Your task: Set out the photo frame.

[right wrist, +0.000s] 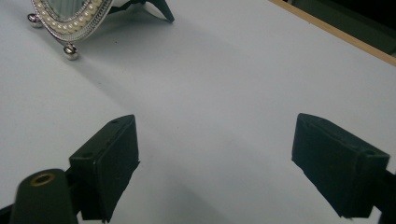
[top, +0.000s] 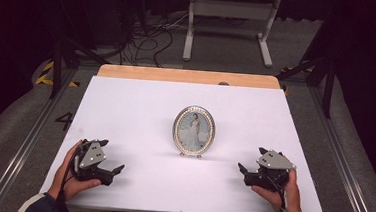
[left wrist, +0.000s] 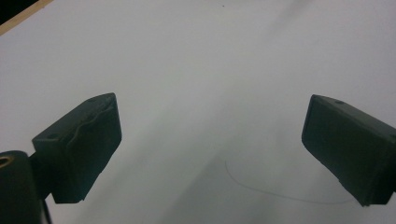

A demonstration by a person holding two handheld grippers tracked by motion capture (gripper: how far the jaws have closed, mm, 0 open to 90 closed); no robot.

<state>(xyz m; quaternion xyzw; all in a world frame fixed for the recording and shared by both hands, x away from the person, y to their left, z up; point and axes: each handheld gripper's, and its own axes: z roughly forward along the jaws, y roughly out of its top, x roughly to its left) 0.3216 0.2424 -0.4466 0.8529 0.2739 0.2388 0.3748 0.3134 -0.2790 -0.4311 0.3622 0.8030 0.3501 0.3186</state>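
Looks like a lab or recording studio set up for manipulation trials, not a home. Dark, black-draped surroundings beyond a brightly lit table [top: 128, 73] with a wooden edge, covered by a plain white sheet [top: 135, 112]. Grey carpeted floor [top: 300, 48] around it, with a tangle of loose black cables [top: 148, 40] at the back, a white metal stand [top: 230, 24] on 2 feet, and black frame struts [top: 57, 67] at both sides. Yellow-and-black hazard tape [top: 45, 73] on the floor at left, plus a painted number 4 [top: 64, 121] beside a metal rail [top: 28, 140] running along the table.
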